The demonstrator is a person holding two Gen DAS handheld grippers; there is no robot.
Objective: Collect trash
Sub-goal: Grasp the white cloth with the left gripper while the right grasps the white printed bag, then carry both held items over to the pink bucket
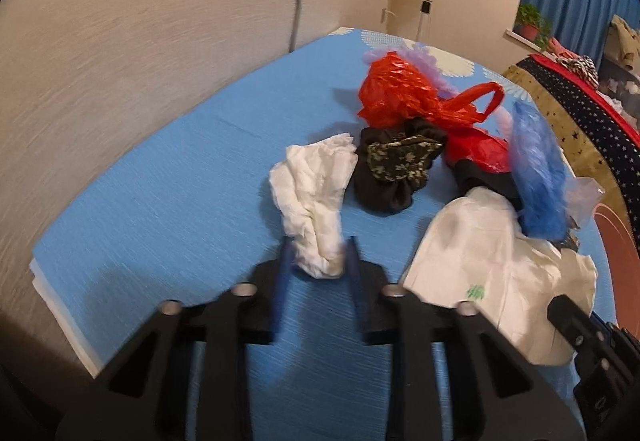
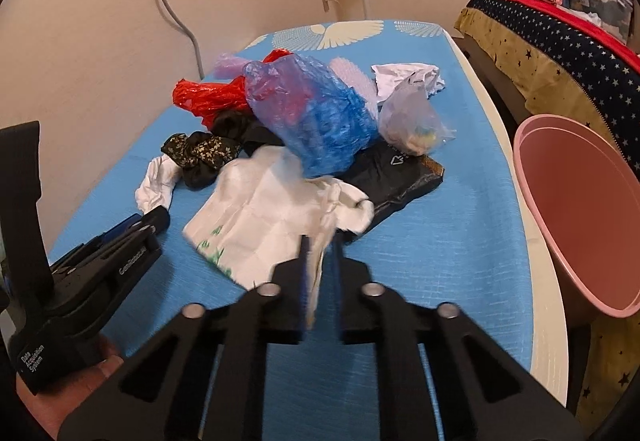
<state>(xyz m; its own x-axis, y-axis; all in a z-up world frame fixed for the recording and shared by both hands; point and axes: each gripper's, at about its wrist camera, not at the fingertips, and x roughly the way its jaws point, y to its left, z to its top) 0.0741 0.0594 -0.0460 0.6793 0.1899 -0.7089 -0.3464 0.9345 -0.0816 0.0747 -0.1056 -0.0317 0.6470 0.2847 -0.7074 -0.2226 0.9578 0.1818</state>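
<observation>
Crinkled white tissue (image 1: 312,201) lies left of the red plastic bag (image 1: 404,89) on the blue surface (image 1: 160,201), clamped by the left claw (image 1: 318,261); right claw (image 2: 320,253) pinches one white plastic bag (image 2: 272,209). One pink bin (image 2: 580,209) stands right.

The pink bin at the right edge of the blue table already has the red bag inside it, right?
Not quite. The pink bin is at the right edge of the blue table, but the right wrist view shows nothing inside it. The red bag lies in the pile on the table.
</observation>
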